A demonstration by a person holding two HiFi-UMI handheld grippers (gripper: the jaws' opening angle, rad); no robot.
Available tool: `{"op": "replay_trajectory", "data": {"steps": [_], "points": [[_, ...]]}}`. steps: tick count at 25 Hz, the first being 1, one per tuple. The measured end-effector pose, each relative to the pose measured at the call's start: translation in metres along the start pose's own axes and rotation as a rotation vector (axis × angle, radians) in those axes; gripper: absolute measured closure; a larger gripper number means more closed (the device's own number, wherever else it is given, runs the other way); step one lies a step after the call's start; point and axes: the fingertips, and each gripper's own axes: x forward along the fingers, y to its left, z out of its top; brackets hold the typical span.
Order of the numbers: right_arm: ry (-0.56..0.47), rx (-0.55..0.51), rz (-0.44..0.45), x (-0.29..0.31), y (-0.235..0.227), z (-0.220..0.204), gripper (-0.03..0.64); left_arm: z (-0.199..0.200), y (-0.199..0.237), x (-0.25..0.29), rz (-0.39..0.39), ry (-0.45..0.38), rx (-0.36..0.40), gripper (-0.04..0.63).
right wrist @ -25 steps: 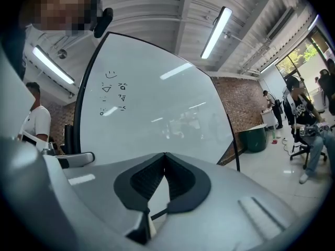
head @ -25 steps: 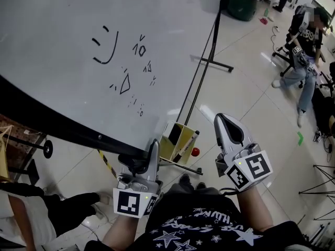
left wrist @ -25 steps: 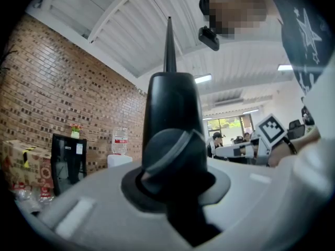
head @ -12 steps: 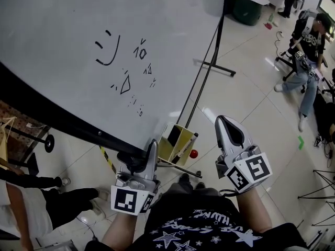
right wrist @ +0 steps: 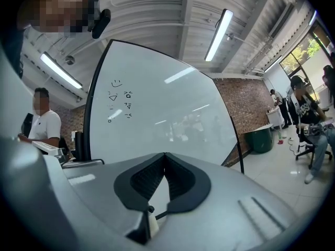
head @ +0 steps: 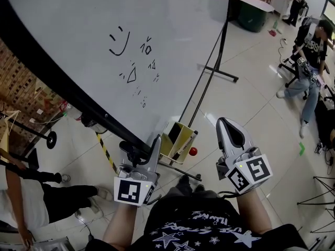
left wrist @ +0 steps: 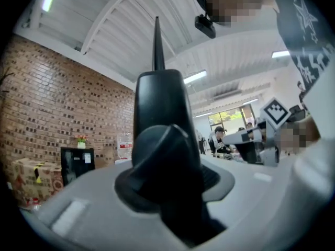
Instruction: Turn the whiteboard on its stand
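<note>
The whiteboard (head: 157, 35) with small black doodles hangs tilted on its black stand (head: 209, 72); it also fills the right gripper view (right wrist: 157, 103). At its lower corner my left gripper (head: 149, 149) reaches a black knob (head: 132, 151) on the frame. That knob (left wrist: 162, 156) sits between the jaws, which are opening, and a strip of bare pad shows beside it. My right gripper (head: 226, 125) hovers apart from the board, over the floor, its jaws (right wrist: 164, 156) shut with nothing between them.
A yellow marker holder (head: 178, 140) with a red ball (head: 193, 151) hangs under the board's corner. Black-and-yellow tape (head: 106, 153) marks the floor. A person (head: 31, 197) stands at lower left, another sits at right (head: 309, 61). A green bin (head: 253, 15) stands behind.
The board's black edge has swung to a steeper slant, and more brick wall and floor show at left. My left gripper stays at the knob; the right has barely moved.
</note>
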Motion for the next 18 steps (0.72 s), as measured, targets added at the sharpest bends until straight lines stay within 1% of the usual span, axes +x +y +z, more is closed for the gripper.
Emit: {"op": "replay_trajectory", "data": {"steps": [1, 2, 3, 7, 12, 16, 17, 18], "points": [[0.0, 0.001, 0.002, 0.0, 0.001, 0.0, 0.607, 0.001, -0.002, -0.001, -0.007, -0.009, 0.0, 0.399], [-0.001, 0.001, 0.005, -0.001, 0.003, 0.0, 0.607, 0.003, -0.003, -0.003, -0.011, -0.018, -0.005, 0.334], [-0.002, 0.001, 0.008, -0.001, 0.005, 0.001, 0.607, 0.003, -0.004, -0.005, -0.012, -0.021, -0.007, 0.302], [-0.003, -0.002, 0.02, -0.003, 0.011, 0.001, 0.607, -0.002, -0.006, -0.018, 0.005, 0.01, 0.014, 0.285], [0.006, -0.006, 0.038, -0.007, 0.017, -0.001, 0.607, -0.016, 0.004, -0.049, 0.071, 0.066, -0.018, 0.285], [0.01, -0.012, 0.055, -0.01, 0.023, -0.003, 0.607, -0.022, -0.003, -0.068, 0.074, 0.102, -0.041, 0.287], [0.013, -0.015, 0.062, -0.01, 0.026, -0.005, 0.607, -0.023, -0.006, -0.073, 0.077, 0.11, -0.044, 0.291], [0.015, -0.02, 0.071, -0.01, 0.029, -0.006, 0.607, -0.024, -0.008, -0.077, 0.082, 0.117, -0.048, 0.309]]}}
